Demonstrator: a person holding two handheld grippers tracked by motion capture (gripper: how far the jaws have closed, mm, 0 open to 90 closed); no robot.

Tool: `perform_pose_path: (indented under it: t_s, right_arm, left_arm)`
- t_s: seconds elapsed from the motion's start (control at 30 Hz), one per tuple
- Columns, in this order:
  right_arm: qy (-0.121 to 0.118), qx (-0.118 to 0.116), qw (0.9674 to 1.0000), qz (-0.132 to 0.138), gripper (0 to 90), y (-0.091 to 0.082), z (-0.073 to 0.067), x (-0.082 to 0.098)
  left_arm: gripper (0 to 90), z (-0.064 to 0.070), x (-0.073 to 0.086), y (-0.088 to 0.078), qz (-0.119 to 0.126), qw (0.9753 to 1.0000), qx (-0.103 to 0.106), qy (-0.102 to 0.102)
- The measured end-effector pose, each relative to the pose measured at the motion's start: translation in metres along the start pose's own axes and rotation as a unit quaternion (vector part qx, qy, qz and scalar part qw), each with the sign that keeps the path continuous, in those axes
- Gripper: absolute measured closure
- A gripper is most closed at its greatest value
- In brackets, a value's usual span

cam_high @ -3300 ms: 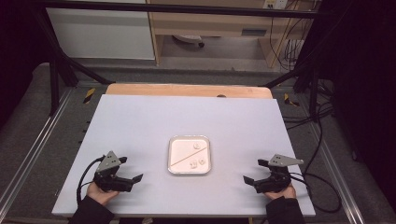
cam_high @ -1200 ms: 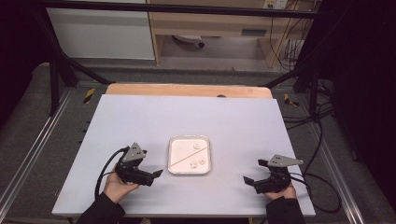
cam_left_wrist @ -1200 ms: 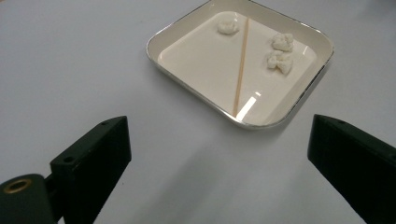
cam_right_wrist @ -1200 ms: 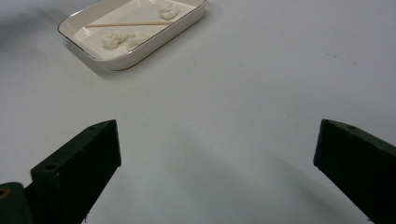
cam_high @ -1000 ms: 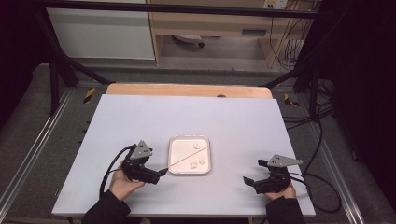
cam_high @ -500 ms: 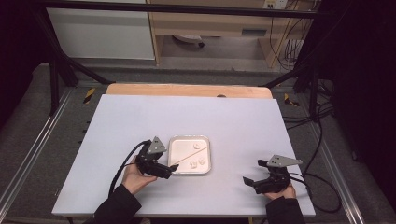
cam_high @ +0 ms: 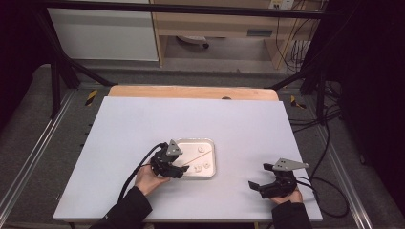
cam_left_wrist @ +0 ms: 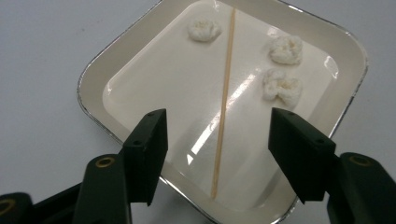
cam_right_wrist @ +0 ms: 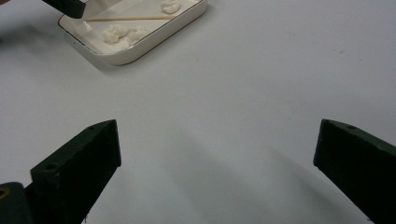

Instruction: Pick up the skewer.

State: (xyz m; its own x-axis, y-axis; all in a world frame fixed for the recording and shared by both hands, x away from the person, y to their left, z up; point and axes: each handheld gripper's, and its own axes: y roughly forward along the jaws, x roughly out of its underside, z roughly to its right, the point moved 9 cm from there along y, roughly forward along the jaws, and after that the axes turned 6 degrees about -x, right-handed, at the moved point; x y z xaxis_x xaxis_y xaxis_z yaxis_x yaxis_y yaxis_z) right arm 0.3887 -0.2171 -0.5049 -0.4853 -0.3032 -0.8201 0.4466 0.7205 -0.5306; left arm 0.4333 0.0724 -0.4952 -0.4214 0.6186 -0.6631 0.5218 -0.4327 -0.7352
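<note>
Over the near left corner of the white tray (cam_high: 210, 172), the left gripper (cam_left_wrist: 219, 140) reaches in low from the person's left hand (cam_high: 149, 177), its jaws having just been closing and now standing partly open to either side of the thin wooden stick (cam_left_wrist: 224, 100), their pads clear of it. That one stick lies slantwise across the tray floor among three small white cotton balls (cam_left_wrist: 280, 86), one on one side of it and two on the other. Well apart at the near right of the table (cam_high: 143, 119), the right gripper (cam_right_wrist: 217, 154) rests level in the right hand (cam_high: 285, 195), jaws spread wide over bare tabletop with nothing between them.
</note>
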Motion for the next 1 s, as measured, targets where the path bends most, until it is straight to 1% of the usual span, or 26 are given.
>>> perform_pose_path:
  t_s: [0.07, 0.1, 0.17, 0.2, 0.23, 0.3, 0.33, 0.4, 0.5, 0.63, 0.77, 1.0]
  right_arm:
    - [0.001, 0.0, 1.0, 0.0, 1.5, 0.0, 0.0, 0.0]
    - [-0.001, 0.0, 1.0, 0.0, 1.5, 0.0, 0.0, 0.0]
    - [0.0, 0.0, 1.0, 0.0, 1.5, 0.0, 0.0, 0.0]
    - [0.0, 0.0, 1.0, 0.0, 1.5, 0.0, 0.0, 0.0]
    - [-0.001, -0.001, 1.0, -0.001, 1.5, 0.001, 0.0, 0.0]
    - [-0.001, -0.001, 1.0, -0.001, 1.5, 0.0, 0.0, 0.0]
    - [-0.001, -0.001, 1.0, -0.001, 1.5, 0.0, 0.0, 0.0]
    - [-0.001, -0.001, 1.0, 0.0, 1.5, 0.0, 0.0, 0.0]
    - [-0.001, -0.002, 1.0, 0.0, 1.5, 0.0, 0.0, 0.0]
    - [-0.002, -0.002, 1.0, 0.001, 1.5, 0.0, 0.0, 0.0]
    - [-0.002, -0.002, 1.0, 0.0, 1.5, 0.0, 0.0, 0.0]
    - [-0.002, -0.003, 1.0, 0.0, 1.5, 0.0, 0.0, 0.0]
  left_arm:
    - [43.0, 0.0, 0.0, 0.001, -0.001, 1.0, 0.0, -0.001]
    - [44.7, 0.002, 0.0, 0.003, -0.001, 0.9999, 0.01, -0.009]
    - [48.5, 0.002, 0.0, 0.003, -0.002, 0.9998, 0.013, -0.011]
    - [48.5, 0.002, 0.0, 0.004, -0.003, 0.9998, 0.014, -0.012]
    - [53.3, 0.002, 0.001, 0.005, -0.003, 0.9998, 0.016, -0.013]
    - [56.7, 0.002, 0.002, 0.006, -0.005, 0.9998, 0.017, -0.013]
    - [56.7, 0.002, 0.002, 0.006, -0.005, 0.9998, 0.017, -0.013]
    - [62.4, 0.003, 0.003, 0.009, -0.007, 0.9997, 0.019, -0.012]
    - [67.7, 0.003, 0.003, 0.01, -0.008, 0.9998, 0.016, -0.007]
    - [72.8, 0.003, 0.003, 0.011, -0.007, 0.9998, 0.017, -0.009]
    - [76.8, 0.003, 0.004, 0.012, -0.007, 0.9998, 0.015, -0.006]
    - [79.4, 0.005, 0.003, 0.014, -0.005, 0.9999, 0.011, 0.0]
